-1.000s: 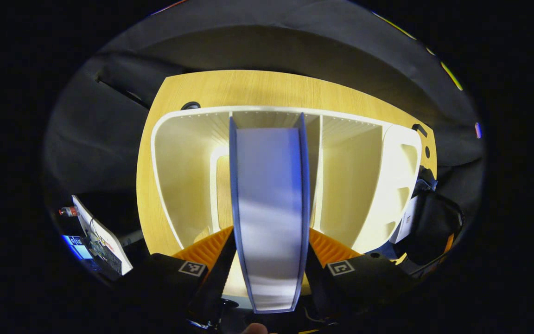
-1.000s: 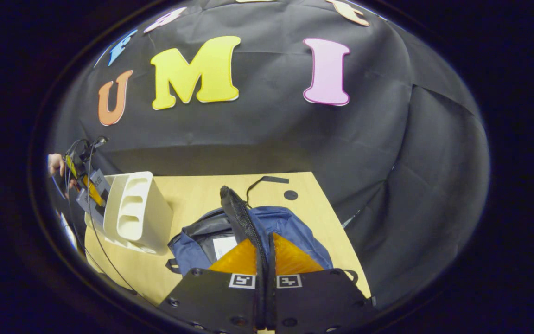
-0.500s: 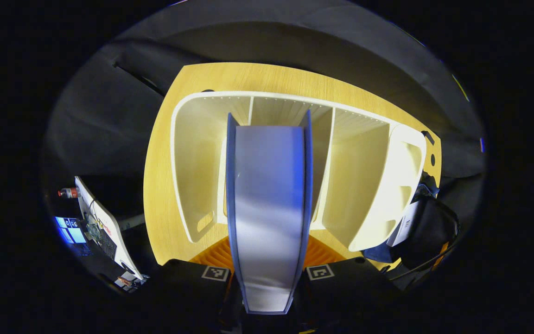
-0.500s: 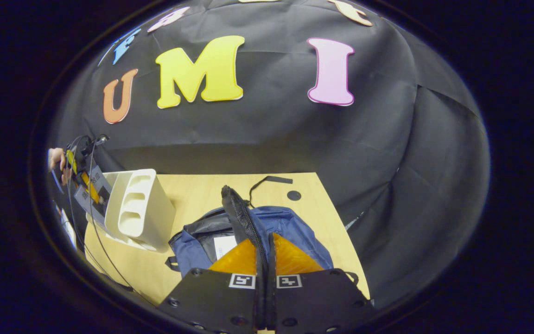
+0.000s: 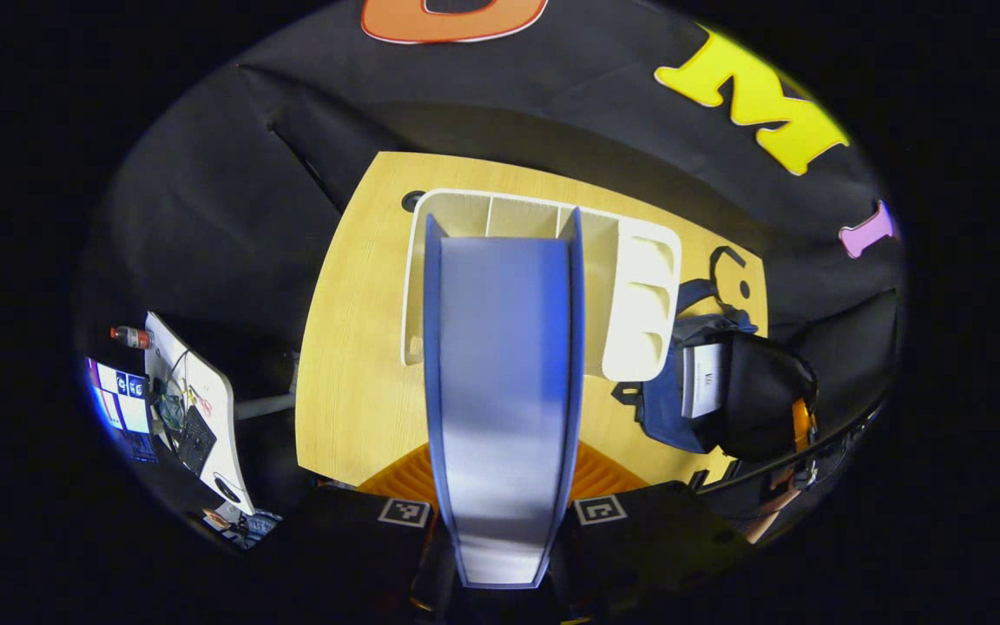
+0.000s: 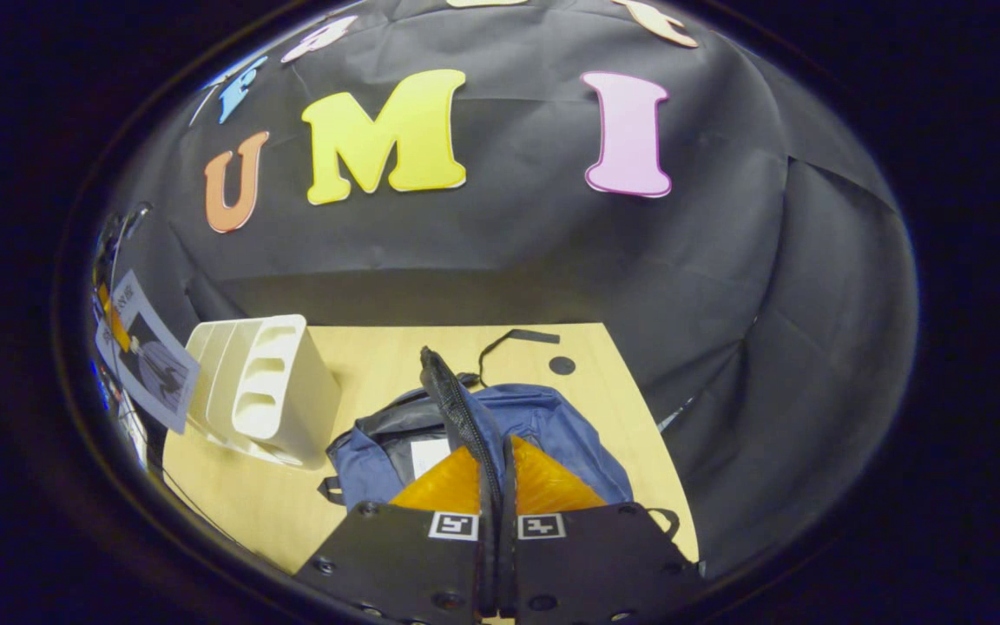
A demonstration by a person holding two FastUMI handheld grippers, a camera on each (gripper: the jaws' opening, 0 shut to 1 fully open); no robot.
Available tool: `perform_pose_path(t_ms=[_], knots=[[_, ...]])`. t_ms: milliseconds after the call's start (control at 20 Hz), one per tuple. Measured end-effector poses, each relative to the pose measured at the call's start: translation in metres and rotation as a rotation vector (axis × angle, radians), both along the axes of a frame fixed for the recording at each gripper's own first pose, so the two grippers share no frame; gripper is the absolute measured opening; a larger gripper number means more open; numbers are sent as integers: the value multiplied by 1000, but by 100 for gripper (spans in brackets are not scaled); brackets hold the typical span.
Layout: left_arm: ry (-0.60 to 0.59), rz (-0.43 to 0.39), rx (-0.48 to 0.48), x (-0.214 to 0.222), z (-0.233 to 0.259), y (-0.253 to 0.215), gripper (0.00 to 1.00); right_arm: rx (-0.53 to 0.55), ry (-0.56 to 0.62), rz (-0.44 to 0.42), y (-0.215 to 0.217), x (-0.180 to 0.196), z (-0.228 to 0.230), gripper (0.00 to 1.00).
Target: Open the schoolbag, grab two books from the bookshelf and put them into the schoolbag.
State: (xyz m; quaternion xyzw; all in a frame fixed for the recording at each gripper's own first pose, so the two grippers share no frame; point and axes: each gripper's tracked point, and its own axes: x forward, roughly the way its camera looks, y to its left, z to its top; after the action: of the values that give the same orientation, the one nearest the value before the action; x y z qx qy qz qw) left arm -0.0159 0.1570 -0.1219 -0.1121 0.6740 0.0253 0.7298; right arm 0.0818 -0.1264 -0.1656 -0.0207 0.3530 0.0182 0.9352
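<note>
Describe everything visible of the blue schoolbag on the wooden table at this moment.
The blue fabric schoolbag lies on the light wooden table, right of the white plastic bookshelf. It is unzipped; the right gripper pinches the black zipper edge and holds it up, showing the black lining and a white book already inside. A black strap trails behind it. In the left gripper view the bag sits beside the shelf.

Left view looks down from high; right view low; both share the bookshelf [image 5: 639, 304].
</note>
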Motion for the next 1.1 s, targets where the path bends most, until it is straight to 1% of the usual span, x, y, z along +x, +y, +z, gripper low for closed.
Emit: perform_pose_path(t_ms=[100,200,350,450,500,550,650,700,800,900,950,1000,1050,1100], knots=[[-54,-17,-21,-8,17,-3,46,5,-1,-2,-1,-3,0,2],[-87,-19,-79,-18,27,-21,46,12,-1,-9,-2,-4,1,2],[-144,10,-202,-16,29,-58,46,16,3,-11,-2,-6,0,2],[-182,35,-304,-13,26,-88,46,8,-3,-13,-3,-7,1,2],[-195,43,-360,-14,24,-103,46,2,-5,-12,-3,-8,1,0],[-205,43,-410,-17,24,-117,46,-1,-1,-11,-3,-9,0,2],[-224,40,-484,-17,15,-146,46,-4,1,-12,-3,-11,1,0],[-236,38,-520,-17,10,-160,46,-3,1,-12,-3,-11,1,2],[-275,33,-598,-16,0,-193,46,-6,8,-9,-4,-11,1,2],[-307,15,-643,-17,-16,-232,46,-10,10,-12,-8,-10,4,2],[-311,3,-645,-19,-29,-248,46,-10,12,-13,-9,-10,5,2],[-307,-6,-645,-19,-42,-265,46,-10,13,-14,-10,-10,5,5],[-298,-12,-649,-16,-55,-282,46,-16,13,-15,-12,-9,6,2],[-293,-18,-656,-13,-66,-299,46,-27,13,-14,-15,-10,6,2]])
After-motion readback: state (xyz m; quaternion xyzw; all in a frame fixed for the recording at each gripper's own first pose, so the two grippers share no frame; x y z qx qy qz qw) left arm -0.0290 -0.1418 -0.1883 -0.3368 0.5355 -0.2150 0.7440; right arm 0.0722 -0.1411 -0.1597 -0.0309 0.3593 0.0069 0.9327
